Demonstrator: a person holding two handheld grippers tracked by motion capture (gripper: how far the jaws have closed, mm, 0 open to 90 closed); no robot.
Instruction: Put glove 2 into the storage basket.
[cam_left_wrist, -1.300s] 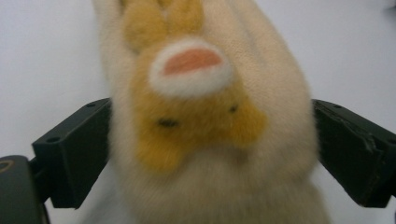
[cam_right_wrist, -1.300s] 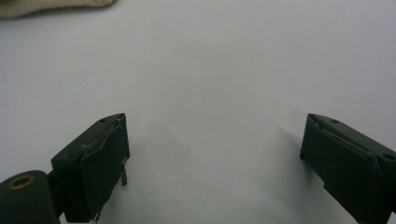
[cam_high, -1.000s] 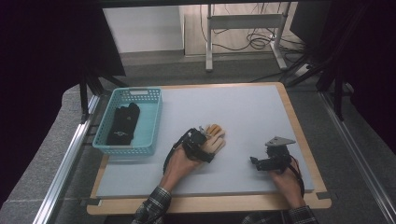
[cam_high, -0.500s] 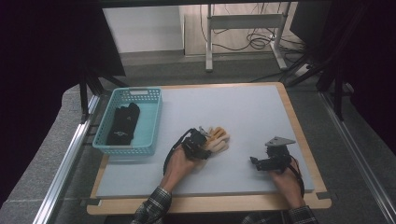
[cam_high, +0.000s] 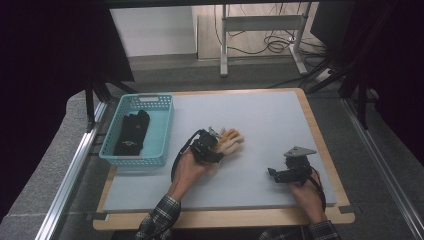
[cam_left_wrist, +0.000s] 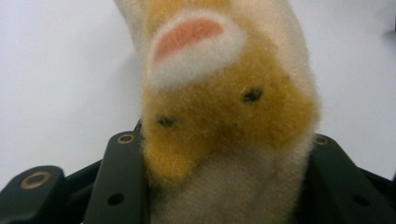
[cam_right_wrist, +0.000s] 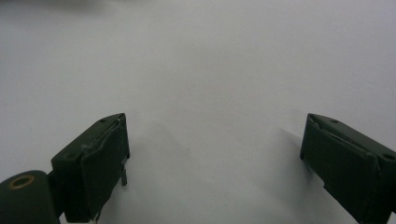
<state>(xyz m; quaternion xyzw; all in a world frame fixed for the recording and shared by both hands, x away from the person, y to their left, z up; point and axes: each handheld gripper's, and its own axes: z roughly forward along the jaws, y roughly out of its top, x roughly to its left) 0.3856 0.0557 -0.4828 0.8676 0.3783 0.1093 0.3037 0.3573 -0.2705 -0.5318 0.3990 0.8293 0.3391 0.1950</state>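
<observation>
Left claw (cam_left_wrist: 219, 186) pinches the plush sock (cam_left_wrist: 224, 107), seemingly near its cuff; soft, light, floppy ahead; right claw (cam_right_wrist: 215, 158) gapes wide.

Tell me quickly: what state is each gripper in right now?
Left gripper: closed on the plush toy.
Right gripper: open, holding nothing, over the table.

On the table (cam_high: 280, 125) in front of me, a basket (cam_high: 162, 131) sits at the left edge with a glove (cam_high: 131, 134) lying inside it. Just right of the basket, near the table's middle, a plush toy (cam_high: 231, 141) lies on the surface, with my left gripper (cam_high: 214, 145) at its near-left end. My right gripper (cam_high: 281, 175) rests well apart, toward the near right corner.
</observation>
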